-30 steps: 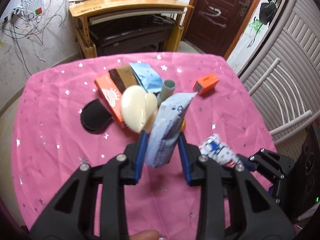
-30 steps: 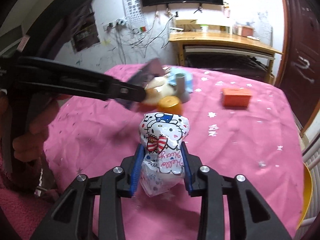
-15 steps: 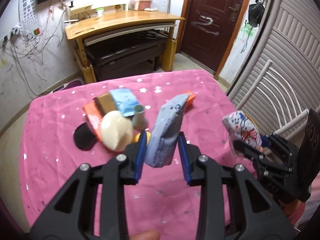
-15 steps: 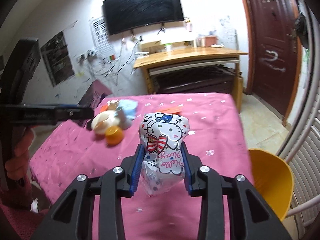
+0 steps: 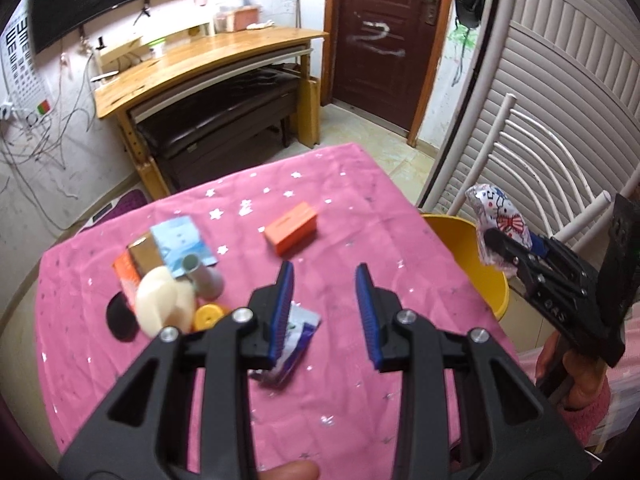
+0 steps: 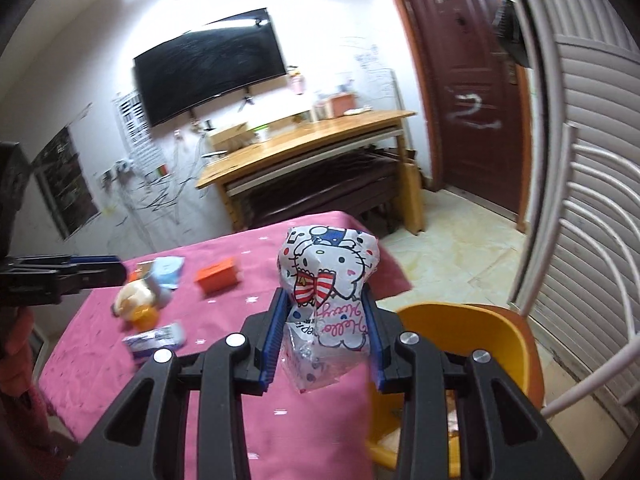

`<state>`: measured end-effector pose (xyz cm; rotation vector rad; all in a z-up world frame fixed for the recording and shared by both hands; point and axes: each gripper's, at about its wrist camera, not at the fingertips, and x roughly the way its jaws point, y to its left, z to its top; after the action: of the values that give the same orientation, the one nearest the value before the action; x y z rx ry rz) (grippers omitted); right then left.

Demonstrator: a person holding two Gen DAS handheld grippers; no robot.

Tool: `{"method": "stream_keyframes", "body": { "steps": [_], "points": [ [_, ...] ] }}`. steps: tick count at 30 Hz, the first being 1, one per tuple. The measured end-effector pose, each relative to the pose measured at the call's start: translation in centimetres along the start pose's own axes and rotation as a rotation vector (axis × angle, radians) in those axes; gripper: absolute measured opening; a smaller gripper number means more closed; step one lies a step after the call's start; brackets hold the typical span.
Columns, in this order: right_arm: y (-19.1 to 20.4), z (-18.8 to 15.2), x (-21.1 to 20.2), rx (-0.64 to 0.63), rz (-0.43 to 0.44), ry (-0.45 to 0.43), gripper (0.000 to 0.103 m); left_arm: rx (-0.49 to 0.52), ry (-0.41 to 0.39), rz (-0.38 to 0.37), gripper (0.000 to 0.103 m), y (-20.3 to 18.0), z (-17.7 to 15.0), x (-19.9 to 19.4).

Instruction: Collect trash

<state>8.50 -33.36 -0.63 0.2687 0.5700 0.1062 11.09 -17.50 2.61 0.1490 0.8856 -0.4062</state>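
Note:
My left gripper (image 5: 324, 304) is open and empty above the pink table (image 5: 360, 208). The grey-blue wrapper (image 5: 294, 340) lies on the cloth just below its left finger; it also shows in the right wrist view (image 6: 154, 338). My right gripper (image 6: 324, 320) is shut on a white Hello Kitty packet (image 6: 328, 276) at the table's right edge, above the yellow bin (image 6: 472, 332). In the left wrist view that packet (image 5: 498, 216) hangs over the yellow bin (image 5: 460, 240).
On the table lie an orange box (image 5: 292, 228), a light blue packet (image 5: 180, 240), a grey tube (image 5: 202, 276), a cream round object (image 5: 160, 304), an orange cap (image 5: 208, 316) and a black pad (image 5: 120, 316). A white chair (image 5: 560, 184) stands right of the bin.
My left gripper has opened and the grey-blue wrapper has dropped onto the table. My right gripper has carried the Hello Kitty packet right, over the yellow bin.

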Motion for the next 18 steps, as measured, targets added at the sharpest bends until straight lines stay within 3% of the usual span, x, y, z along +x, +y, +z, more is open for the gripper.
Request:
{"method": "stream_keyframes", "body": {
  "steps": [3,7,12,16,18],
  "points": [
    [-1.7,-0.3,0.4,0.04,-0.006,0.0,0.03,0.009,0.03,0.02,0.03,0.1,-0.4,0.8],
    [-3.0,-0.6,0.8,0.067,-0.005,0.002,0.03,-0.004,0.138,0.013,0.032,1.4,-2.4,3.4],
    [-2.1,-0.7,0.9,0.062,-0.007,0.007,0.03,-0.018,0.202,-0.008,0.038,2.5,-3.9,5.2],
    [-2.0,-0.7,1.2,0.054,-0.008,0.015,0.03,-0.004,0.211,0.002,0.047,2.6,-4.2,5.7],
    [-2.0,-0.7,1.3,0.055,-0.007,0.018,0.03,-0.01,0.214,0.0,0.056,2.8,-4.1,5.8]
  ]
}}
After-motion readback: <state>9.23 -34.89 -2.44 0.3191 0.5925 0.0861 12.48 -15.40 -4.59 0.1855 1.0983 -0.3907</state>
